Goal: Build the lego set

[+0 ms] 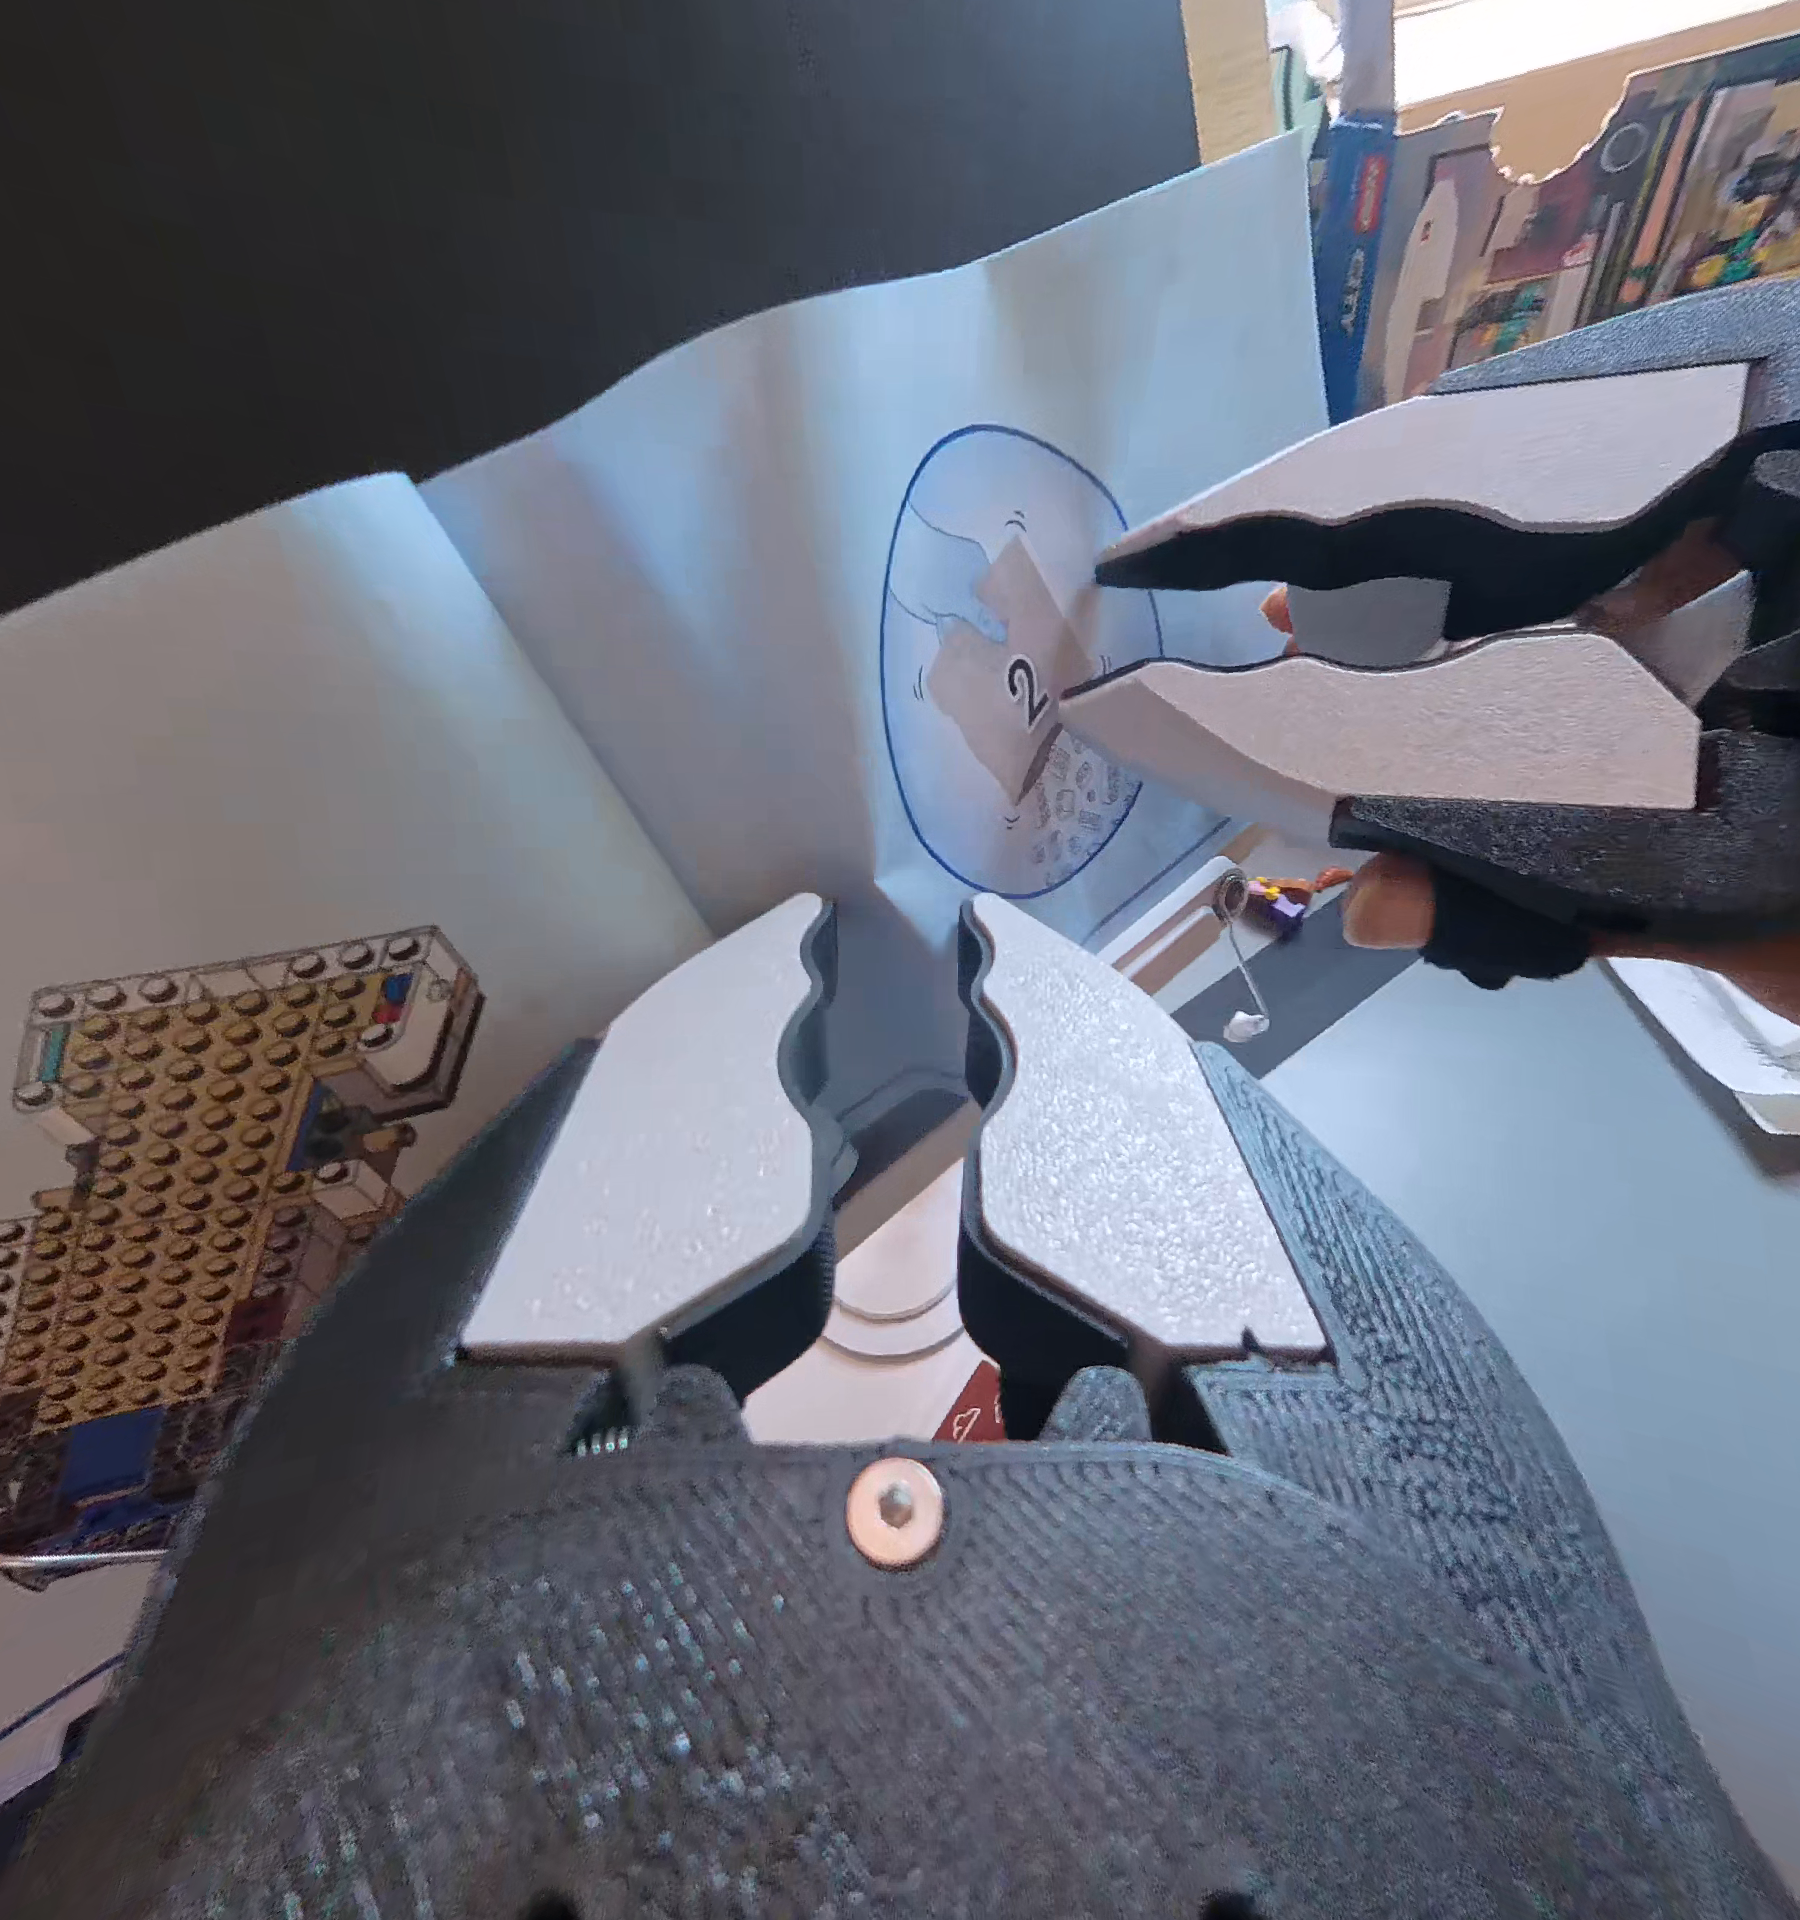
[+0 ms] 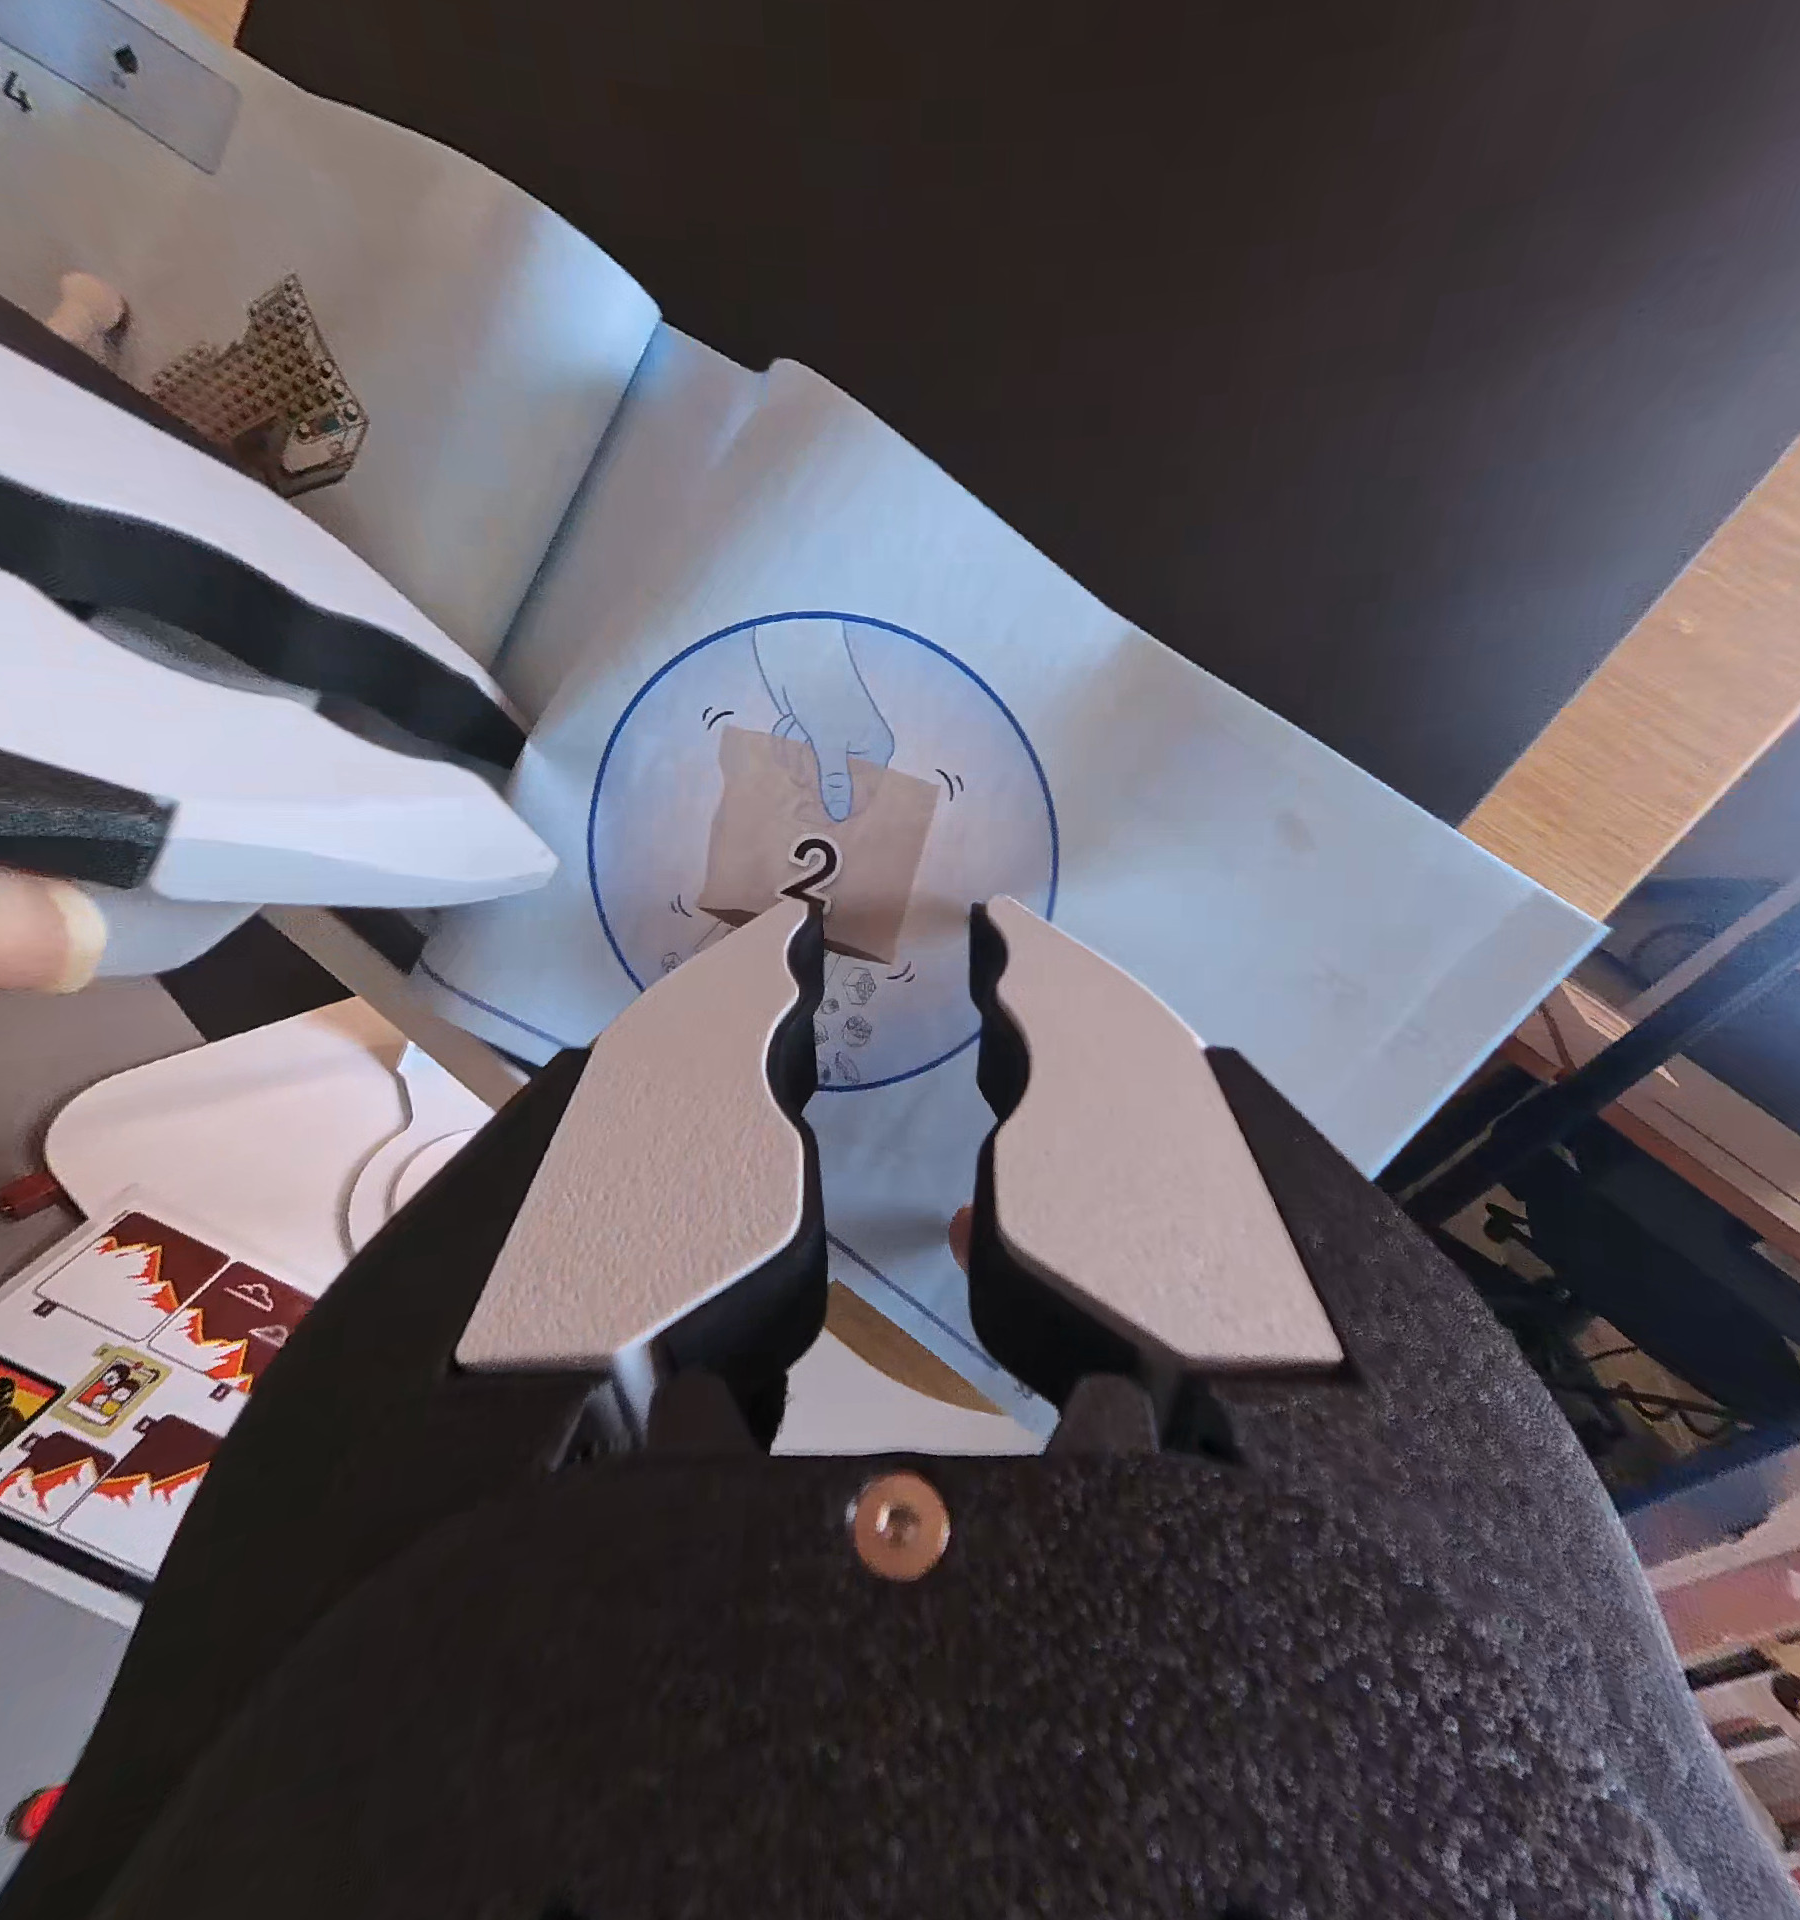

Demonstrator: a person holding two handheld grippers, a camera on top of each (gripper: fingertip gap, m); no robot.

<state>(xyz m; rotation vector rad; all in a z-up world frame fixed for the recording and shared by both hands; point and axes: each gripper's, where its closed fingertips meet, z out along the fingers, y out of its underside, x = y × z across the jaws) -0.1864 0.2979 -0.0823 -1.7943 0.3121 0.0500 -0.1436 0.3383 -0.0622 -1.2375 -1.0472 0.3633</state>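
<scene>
2 tongs are near an open booklet [image 1: 283, 748] that stands up from the grey tabletop [image 1: 1498, 1195].

The left tongs [image 1: 896, 925] are apart. Nothing is squeezed in them. Past their tips is the bottom of a pale blue page [image 1: 771, 520] of the booklet, close to the fold. The page curves up and away from them. I cannot tell if the tips touch the paper. To the left of these tongs, the other page shows a picture of a tan brick build [image 1: 189, 1164].

The right tongs [image 2: 891, 914] are apart too, and they hold nothing. They point right at the blue page, at a blue circle drawing [image 2: 823, 810] of a paper bag tipping out small bricks. The page shows through the space between the 2 fingers. Seen from the left side, these tongs come in from the right and hang in front of the drawing with their tips spread. A hand in a black glove [image 1: 1478, 935] holds them.

Below and left of the right tongs lies a sticker sheet [image 2: 127, 1382] with flame shapes, next to a white round tray [image 2: 231, 1122]. Far behind the right tongs stands a colourful box [image 1: 1602, 208]. A tiny toy figure [image 1: 1280, 902] lies on the tabletop under them.
</scene>
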